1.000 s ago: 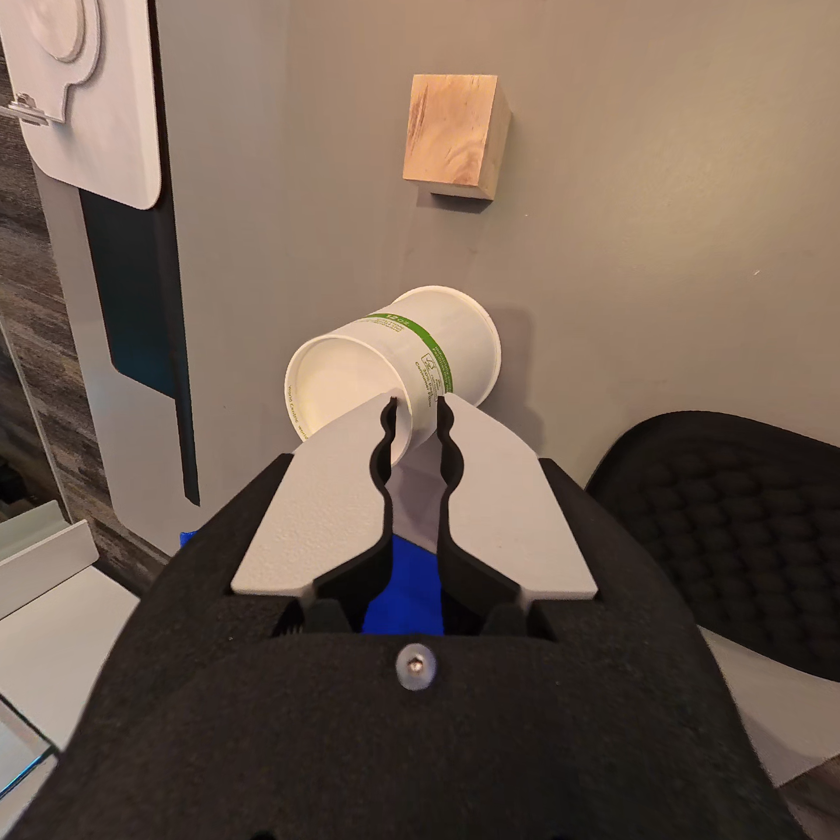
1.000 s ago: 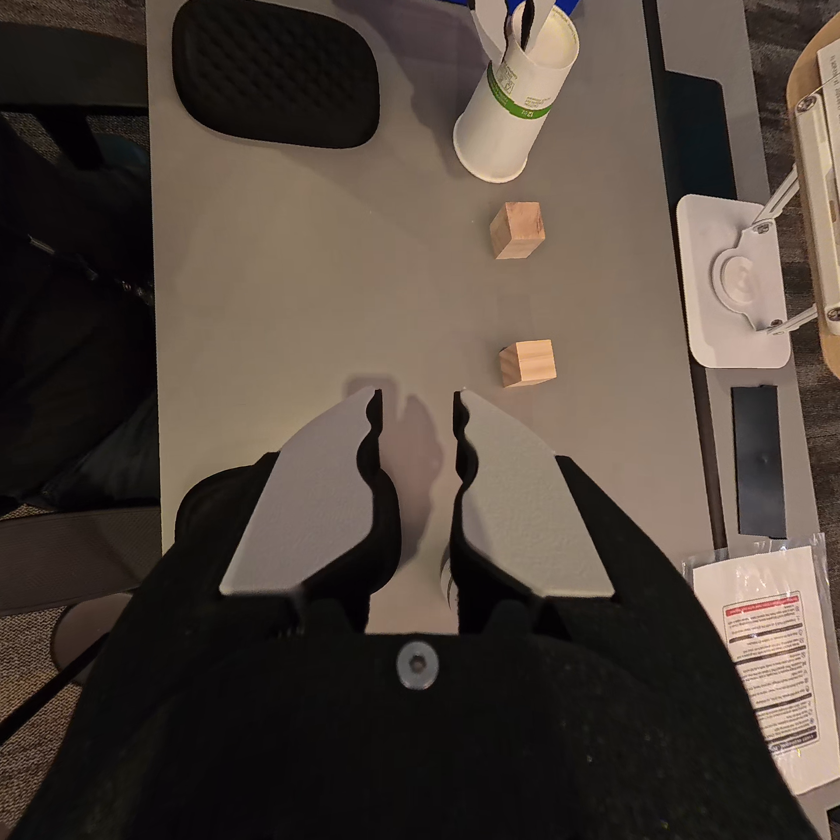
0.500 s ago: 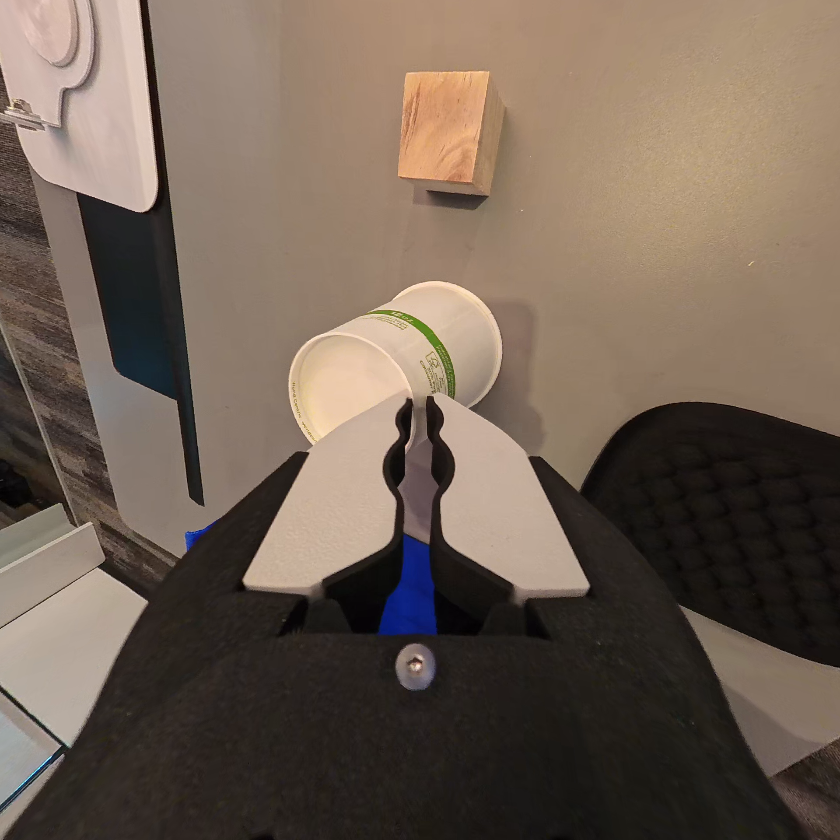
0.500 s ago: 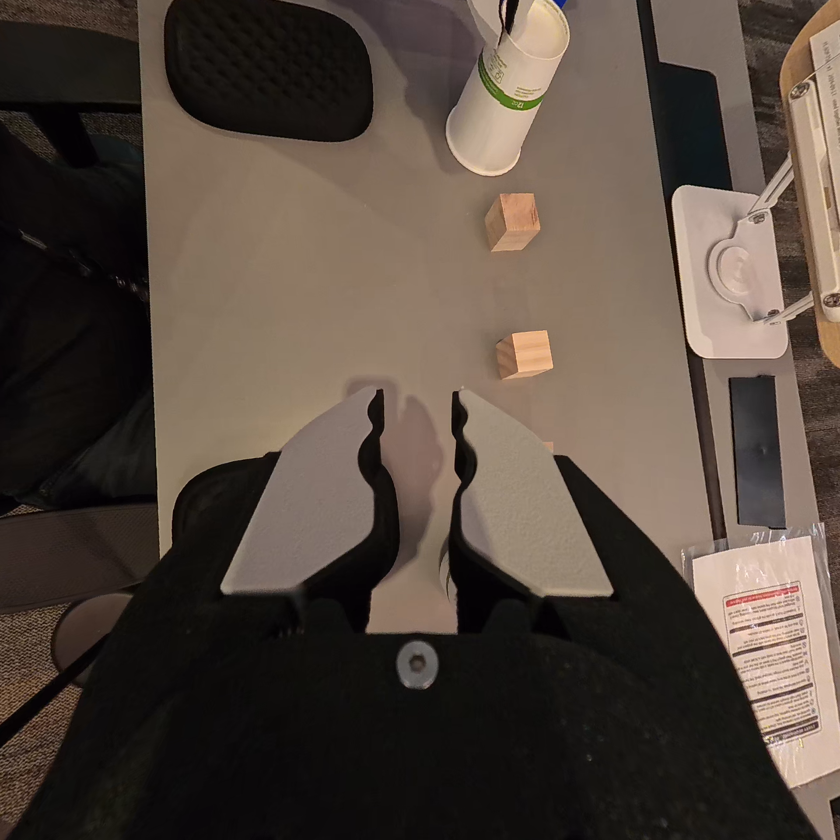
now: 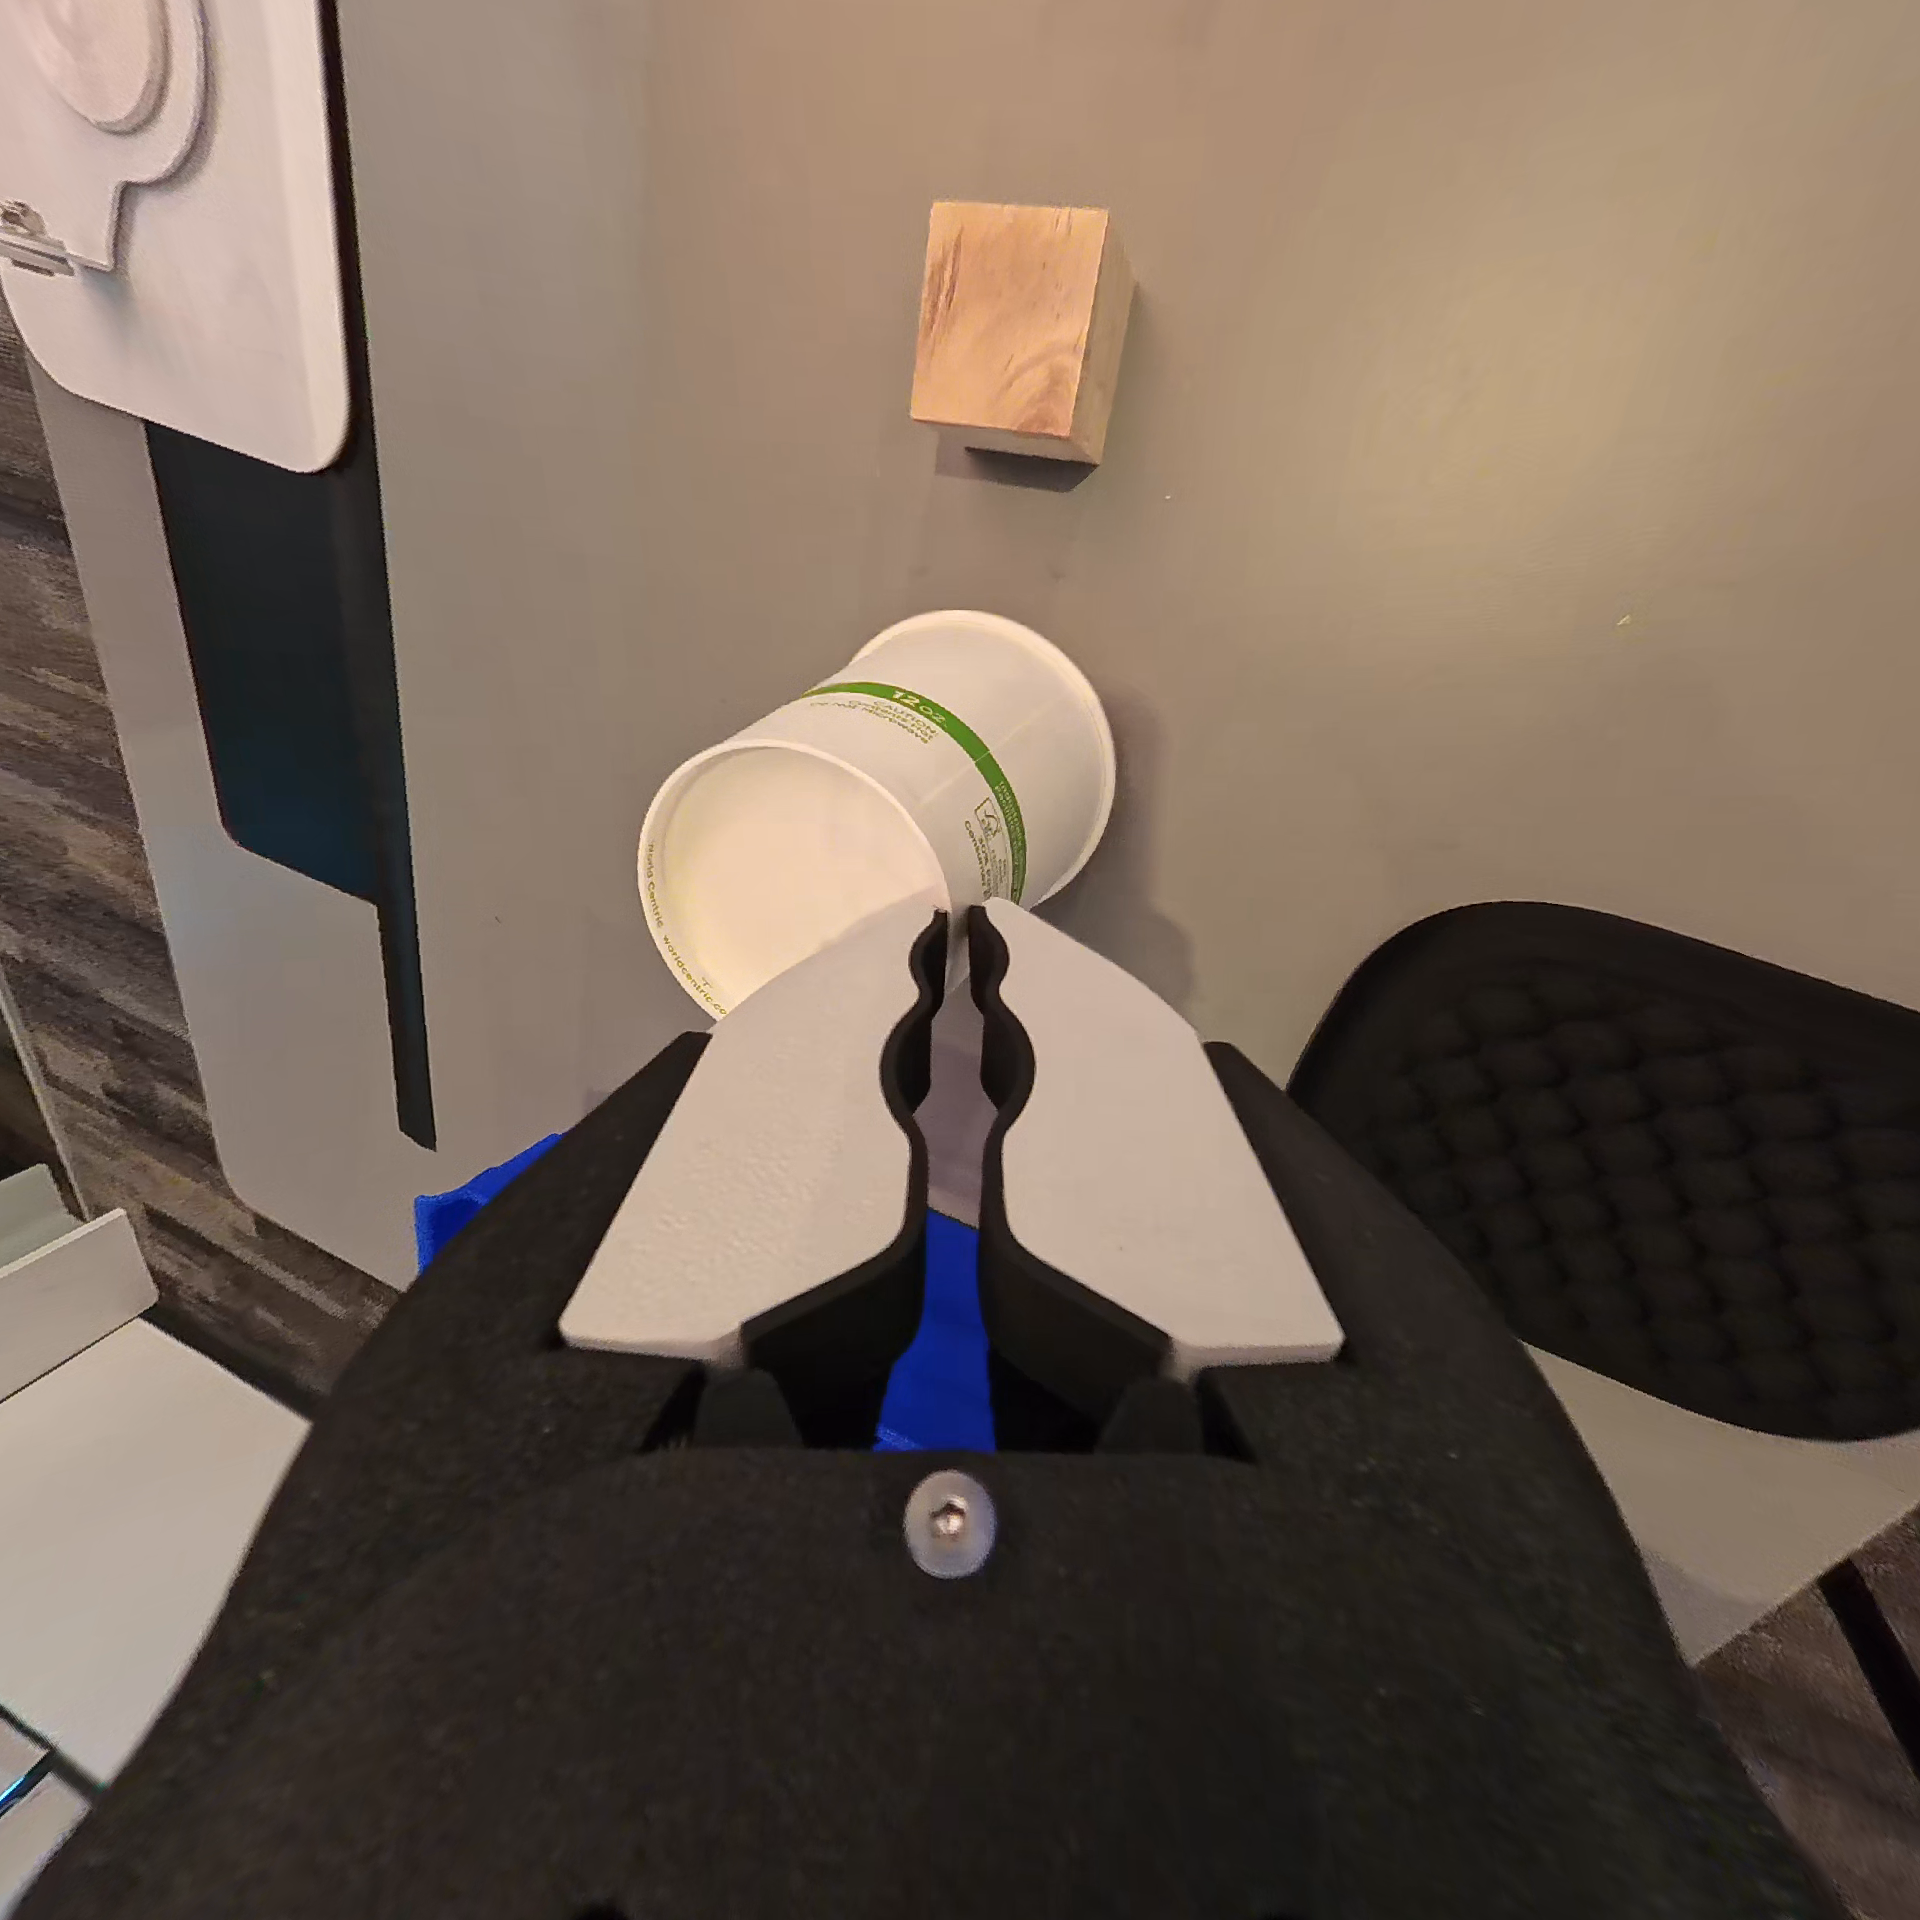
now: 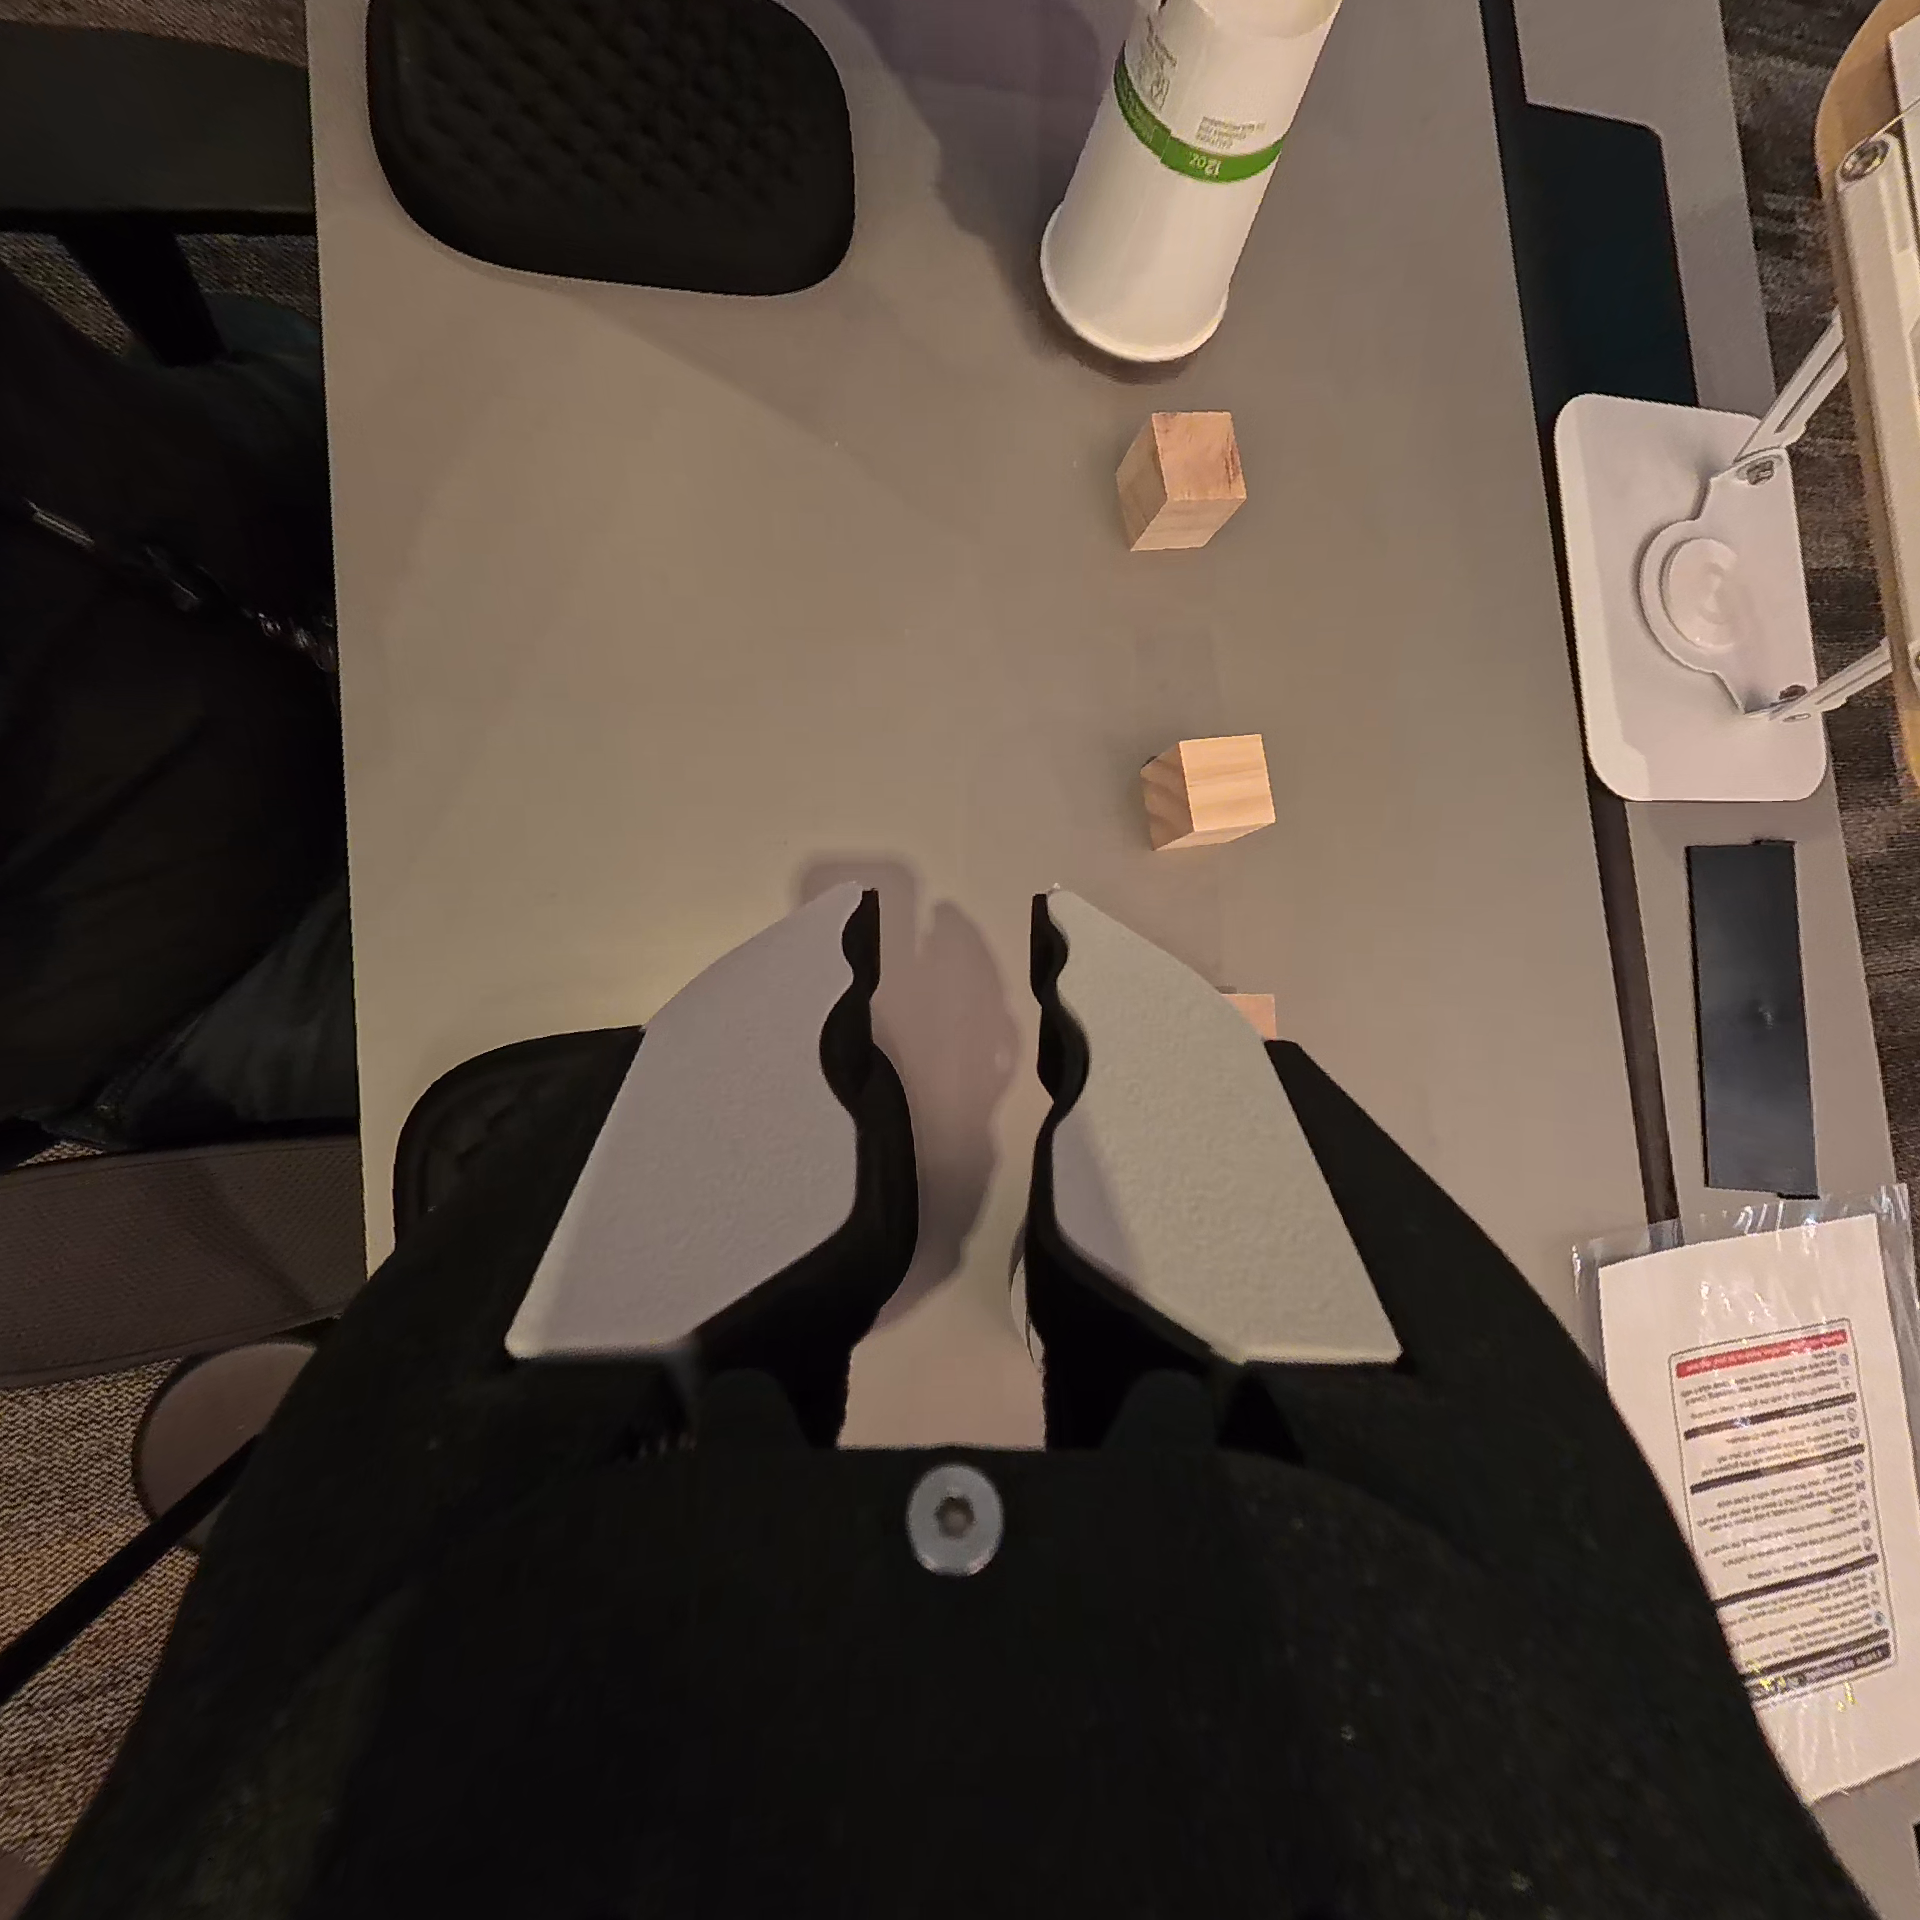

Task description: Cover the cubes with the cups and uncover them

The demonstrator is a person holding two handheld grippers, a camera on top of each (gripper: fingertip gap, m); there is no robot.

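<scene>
A white paper cup with a green band point(image 5: 935, 769) is upside down and tilted, mouth towards the grey table point(image 5: 1455, 520). My left gripper point(image 5: 956, 914) is shut on the rim of its base. A wooden cube point(image 5: 1013, 322) sits just beyond the cup. In the right wrist view the cup point(image 6: 1174, 187) is at the far end of a row of cubes: one point(image 6: 1184, 478) next to it, one point(image 6: 1210, 790) nearer, and a third point(image 6: 1250, 1013) mostly hidden behind my finger. My right gripper point(image 6: 956, 899) is open and empty above the table.
A black padded cushion point(image 6: 613, 135) lies at the far left of the table and also shows in the left wrist view point(image 5: 1610, 1153). A white stand base point(image 6: 1683, 592) and a bagged paper sheet point(image 6: 1766, 1455) lie along the right edge. A dark chair point(image 6: 156, 623) stands left.
My left jaws have closed from a small gap onto the cup's base rim. The cup has turned a little and looks larger in the right wrist view. My right gripper stays open.
</scene>
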